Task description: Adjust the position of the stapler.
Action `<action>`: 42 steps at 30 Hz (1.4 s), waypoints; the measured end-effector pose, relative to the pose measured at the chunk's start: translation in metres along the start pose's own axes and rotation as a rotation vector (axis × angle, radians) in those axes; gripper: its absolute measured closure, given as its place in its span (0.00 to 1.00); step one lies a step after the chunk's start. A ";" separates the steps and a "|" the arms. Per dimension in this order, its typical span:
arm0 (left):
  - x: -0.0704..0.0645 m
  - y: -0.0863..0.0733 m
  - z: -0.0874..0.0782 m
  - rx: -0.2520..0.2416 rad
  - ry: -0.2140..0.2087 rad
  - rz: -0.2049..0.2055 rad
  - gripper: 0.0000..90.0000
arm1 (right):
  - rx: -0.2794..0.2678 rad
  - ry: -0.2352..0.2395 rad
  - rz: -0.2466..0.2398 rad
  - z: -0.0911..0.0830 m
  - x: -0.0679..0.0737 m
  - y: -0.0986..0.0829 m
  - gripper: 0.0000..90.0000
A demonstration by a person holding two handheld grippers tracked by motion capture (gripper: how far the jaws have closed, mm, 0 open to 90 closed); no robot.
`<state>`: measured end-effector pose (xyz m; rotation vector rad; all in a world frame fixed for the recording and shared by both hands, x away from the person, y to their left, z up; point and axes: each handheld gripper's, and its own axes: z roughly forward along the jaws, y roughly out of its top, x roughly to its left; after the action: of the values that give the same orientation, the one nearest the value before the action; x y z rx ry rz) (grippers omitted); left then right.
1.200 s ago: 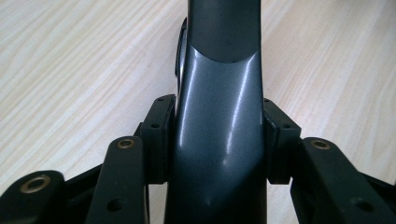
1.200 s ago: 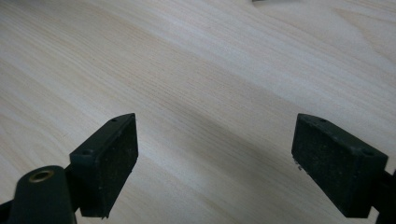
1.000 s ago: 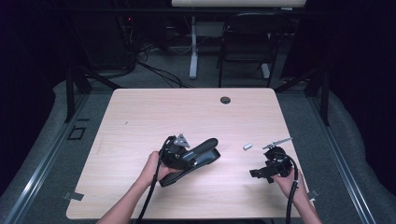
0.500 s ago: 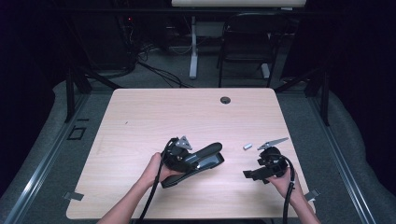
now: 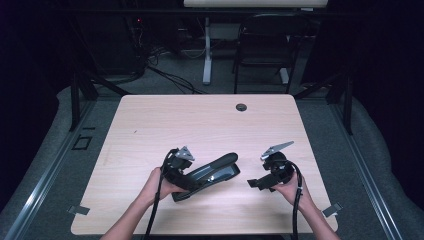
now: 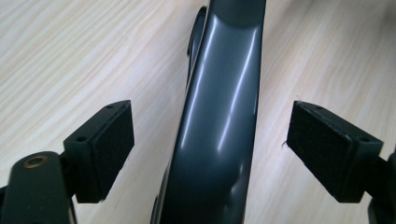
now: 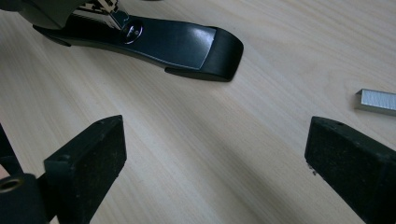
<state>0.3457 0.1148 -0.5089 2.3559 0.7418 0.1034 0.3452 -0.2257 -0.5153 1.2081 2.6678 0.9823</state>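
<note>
A black stapler lies on the wooden table, its glossy top arm lifted off the base. My left gripper is open at the stapler's rear end. The top arm runs between its two pads with a gap on either side. My right gripper is open to the right of the stapler and points at the base's front end, with bare table between its pads. A short strip of staples lies on the wood beside its right jaw.
A small dark round grommet sits near the table's far edge. Cables trail from both grippers toward the near edge. A chair and desk legs stand on the floor beyond the table.
My right gripper has moved left toward the stapler's front end. The left gripper and stapler have shifted slightly right.
</note>
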 end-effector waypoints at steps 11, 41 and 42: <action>-0.007 -0.018 -0.001 0.046 0.027 0.004 0.22 | -0.019 0.027 -0.058 0.007 0.001 0.018 0.09; -0.005 -0.003 0.018 0.027 -0.059 0.211 0.52 | -0.054 0.012 -0.101 0.007 0.015 0.028 0.16; -0.007 -0.004 0.018 0.027 -0.047 0.187 0.52 | -0.061 0.013 -0.104 0.008 0.015 0.029 0.16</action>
<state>0.3429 0.1032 -0.5245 2.4408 0.5026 0.1181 0.3563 -0.1969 -0.5018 1.0444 2.6592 1.0504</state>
